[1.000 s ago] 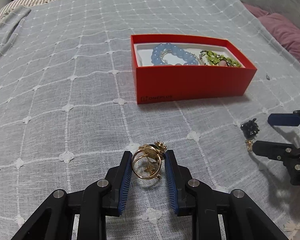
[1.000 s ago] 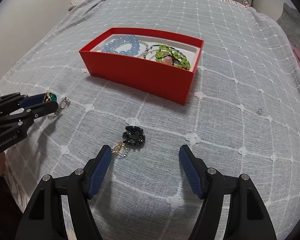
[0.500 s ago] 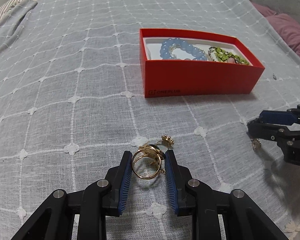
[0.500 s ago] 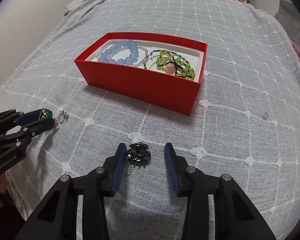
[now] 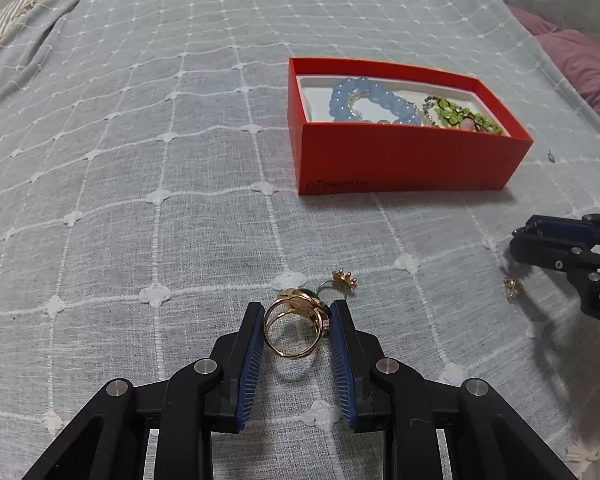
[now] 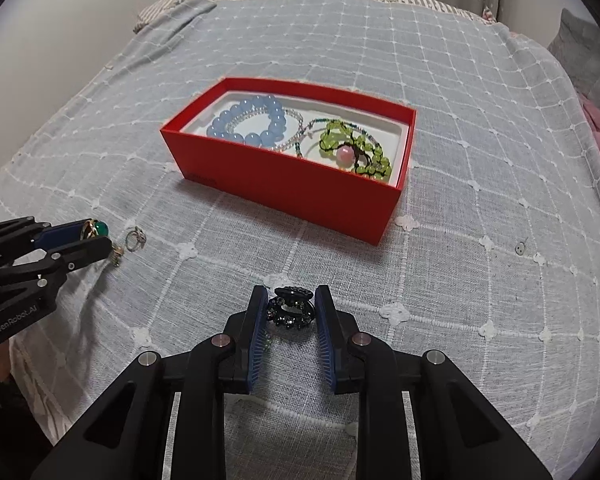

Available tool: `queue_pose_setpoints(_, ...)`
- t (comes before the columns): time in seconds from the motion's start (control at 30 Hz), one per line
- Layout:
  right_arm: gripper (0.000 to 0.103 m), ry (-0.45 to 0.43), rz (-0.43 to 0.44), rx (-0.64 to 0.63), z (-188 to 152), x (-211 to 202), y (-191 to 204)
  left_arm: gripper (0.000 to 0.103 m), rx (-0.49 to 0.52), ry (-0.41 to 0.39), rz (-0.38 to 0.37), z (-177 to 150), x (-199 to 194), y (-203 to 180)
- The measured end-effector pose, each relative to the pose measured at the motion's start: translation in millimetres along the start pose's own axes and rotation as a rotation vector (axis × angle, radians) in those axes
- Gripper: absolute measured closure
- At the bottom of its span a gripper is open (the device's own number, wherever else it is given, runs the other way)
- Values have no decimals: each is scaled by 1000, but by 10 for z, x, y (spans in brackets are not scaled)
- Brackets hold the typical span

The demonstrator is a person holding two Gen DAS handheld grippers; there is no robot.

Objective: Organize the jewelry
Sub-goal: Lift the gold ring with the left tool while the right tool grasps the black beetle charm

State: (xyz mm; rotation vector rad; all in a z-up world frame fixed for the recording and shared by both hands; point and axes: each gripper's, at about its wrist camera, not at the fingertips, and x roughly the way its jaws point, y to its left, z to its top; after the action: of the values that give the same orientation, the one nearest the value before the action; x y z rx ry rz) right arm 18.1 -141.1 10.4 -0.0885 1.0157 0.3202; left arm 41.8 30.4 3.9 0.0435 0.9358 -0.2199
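Both grippers clamp jewelry on the bed, near the red box.

The left gripper point(image 5: 296, 334) grips a gold ring with a green stone point(image 5: 294, 330) between its blue fingers point(image 5: 252, 356), low over the grey bedspread point(image 5: 140, 160); a small gold ring point(image 5: 342, 279) lies just beyond. The right gripper point(image 6: 291, 312) has just been closing, and its narrowed fingers point(image 6: 257, 332) now press a black beaded ornament point(image 6: 290, 309). Ahead, the red box point(image 6: 292, 178) holds a blue bead bracelet point(image 6: 246, 124) and a green bead bracelet point(image 6: 356, 150).
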Motion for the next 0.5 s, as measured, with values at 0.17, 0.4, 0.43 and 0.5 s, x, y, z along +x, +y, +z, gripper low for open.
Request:
queue_pose_setpoints(0.17,77,-30,10,7,41,-122,-28,76,-22,-23,-14,74,-103,94)
queue_pose_setpoints(0.4,77,-57,14,32,93,-233,-76,76,-69,-57,-15,167,-196,217)
queue_pose_setpoints(0.43,77,-60,14,36,104,-247,-77,76,-76,-59,-14,176,-198,228)
queue_pose_setpoints(0.5,78,-66,13,39,120,-264,-77,76,-87,-64,-15,202,-197,236)
